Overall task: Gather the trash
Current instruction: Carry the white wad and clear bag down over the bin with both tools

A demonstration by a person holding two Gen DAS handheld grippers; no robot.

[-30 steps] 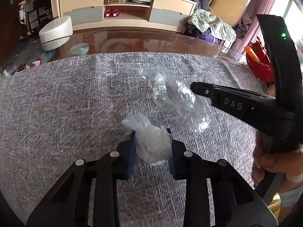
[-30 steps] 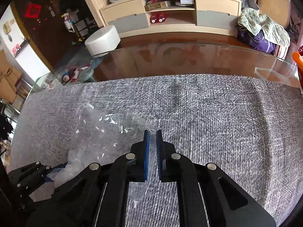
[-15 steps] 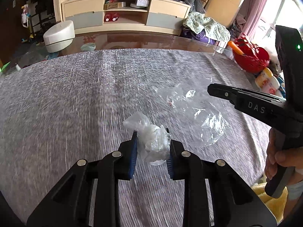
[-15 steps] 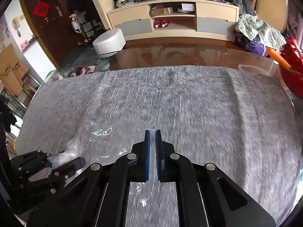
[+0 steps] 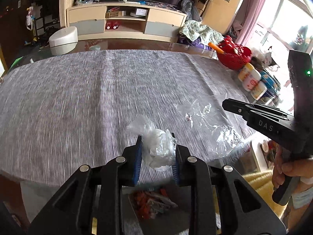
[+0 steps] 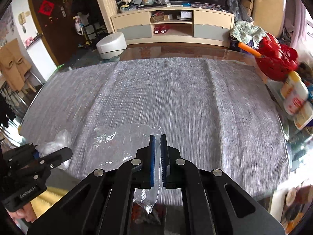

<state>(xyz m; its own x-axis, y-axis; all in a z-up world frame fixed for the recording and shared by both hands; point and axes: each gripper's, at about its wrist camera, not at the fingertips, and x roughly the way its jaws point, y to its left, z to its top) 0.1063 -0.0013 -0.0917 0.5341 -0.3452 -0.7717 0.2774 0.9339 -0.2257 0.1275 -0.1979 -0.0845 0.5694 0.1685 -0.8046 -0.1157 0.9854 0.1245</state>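
My left gripper (image 5: 156, 137) is shut on a crumpled white plastic bag (image 5: 156, 150), which bulges out above its blue pads. My right gripper (image 6: 157, 136) is shut on the edge of a clear plastic wrapper (image 6: 121, 143); the sheet trails to the left and hangs below the jaws. Both hover over the near edge of the grey tablecloth (image 5: 78, 98). In the left wrist view the right gripper (image 5: 228, 104) reaches in from the right with the clear wrapper (image 5: 211, 129) beneath it. The right wrist view shows the left gripper (image 6: 52, 149) at lower left holding the white bag (image 6: 62, 139). A bin with colourful trash (image 5: 154, 201) lies below.
A red basket (image 5: 234, 56) with an orange stick stands at the table's far right, with white tubs (image 5: 252, 80) beside it. Yellow fabric (image 5: 260, 182) shows under the table edge. A person's hand (image 5: 289, 172) grips the right handle. A low cabinet and white stool stand beyond.
Both grippers have pulled back toward the near table edge and risen, carrying the bag and wrapper. The trash bin has come into view below them.
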